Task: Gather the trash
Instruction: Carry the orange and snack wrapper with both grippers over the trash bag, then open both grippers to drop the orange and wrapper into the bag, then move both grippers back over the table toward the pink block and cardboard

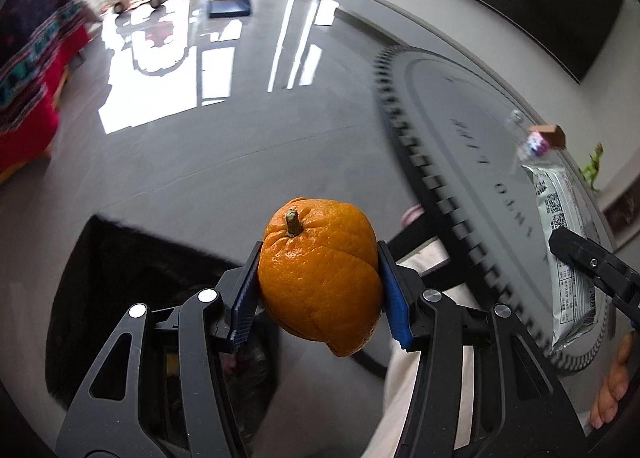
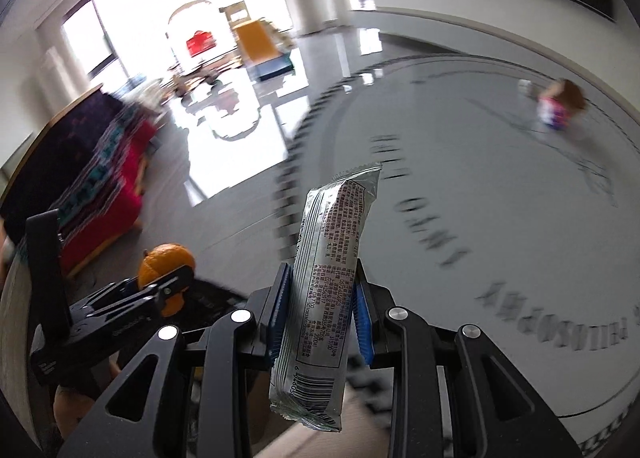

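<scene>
The largest thing below me is the glossy grey tiled floor [image 1: 208, 162], which reflects the bright windows. On it lies the round grey rug [image 2: 500, 186] with a black toothed border and dark lettering; in the left wrist view it runs down the right side. At the left of both views stands a low piece of furniture under a red, teal and dark patterned cloth [image 1: 28, 78]. Directly under my left gripper there is a black bag [image 1: 132, 282] on the floor; its contents are too dark to tell. My left gripper [image 1: 320, 290] is clamped on a round orange fruit peel with a short brown stem [image 1: 316, 274]: both blue ribbed pads press its sides, the stem facing up, and it is held clear of the floor above the bag's edge. My right gripper [image 2: 322, 310] is clamped on a long silver foil snack wrapper with black print and a barcode [image 2: 328, 298]; the pads pinch its middle, one end rising above the fingers and the barcode end hanging below them, over the rug's border. The two grippers are near each other, each visible in the other's view. On the far part of the rug rests a small, blurred item, brown with pink and blue marks [image 2: 558, 106].
</scene>
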Demonstrator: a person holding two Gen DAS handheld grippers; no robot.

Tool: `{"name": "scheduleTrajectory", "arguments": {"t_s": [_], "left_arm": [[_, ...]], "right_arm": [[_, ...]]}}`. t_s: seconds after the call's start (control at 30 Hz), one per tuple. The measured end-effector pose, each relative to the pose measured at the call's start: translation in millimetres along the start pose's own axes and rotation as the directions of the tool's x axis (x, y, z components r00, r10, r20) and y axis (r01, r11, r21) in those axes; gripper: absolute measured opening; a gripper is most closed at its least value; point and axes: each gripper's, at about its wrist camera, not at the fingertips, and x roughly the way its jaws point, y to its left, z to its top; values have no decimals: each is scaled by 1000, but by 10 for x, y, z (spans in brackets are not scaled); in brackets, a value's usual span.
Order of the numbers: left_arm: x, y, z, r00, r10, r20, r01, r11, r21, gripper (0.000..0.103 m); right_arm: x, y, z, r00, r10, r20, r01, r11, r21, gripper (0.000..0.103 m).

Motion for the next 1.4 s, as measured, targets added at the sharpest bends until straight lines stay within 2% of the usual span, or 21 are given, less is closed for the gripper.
{"name": "scheduleTrajectory", "arguments": {"t_s": [0.2,0.4,0.53,0.67,0.7,0.73,0.77,0.8,0.83,0.9,0.93,1.13,1.27,1.4], "left_arm": [[-201,687,-366,996,84,-11,-84,989,-121,53],[-371,1330,-723,982,180,-51,-187,954,-236,53],[-438,1534,-876,971,230,-71,-241,930,-278,53],[-495,1681,-991,965,247,-89,-263,912,-314,55],[-495,1700,-1014,964,249,-93,-266,909,-322,61],[-497,1733,-1023,964,246,-99,-265,904,-336,83],[-502,1765,-1022,959,262,-109,-284,894,-347,95],[-532,1789,-1025,948,300,-105,-318,880,-353,97],[-547,1796,-1017,940,324,-106,-340,873,-349,97],[-552,1806,-997,927,356,-114,-373,867,-329,97],[-551,1815,-1006,927,357,-117,-376,868,-324,97],[-563,1782,-983,942,318,-110,-336,888,-314,97],[-558,1629,-898,946,309,-96,-324,903,-281,97],[-533,1395,-756,960,268,-76,-279,927,-252,97]], "right_arm": [[326,800,-204,991,100,-94,-112,983,-144,31],[524,1468,-447,973,147,-180,-192,945,-263,31],[575,1767,-577,961,172,-214,-233,924,-302,31],[604,2017,-648,946,203,-254,-283,899,-333,31],[615,2035,-654,940,209,-271,-298,890,-345,32],[658,2138,-676,934,202,-296,-307,876,-372,38],[668,2187,-686,942,175,-286,-282,876,-392,44],[650,2195,-691,953,157,-260,-256,877,-408,56],[614,2223,-708,962,150,-227,-237,872,-429,58],[587,2212,-749,965,148,-217,-233,863,-448,58],[575,2200,-752,965,147,-215,-231,865,-446,58],[546,2012,-691,964,164,-210,-238,885,-401,58],[530,1877,-624,966,166,-197,-229,901,-369,58],[460,1680,-543,972,160,-170,-209,921,-329,58]]}}
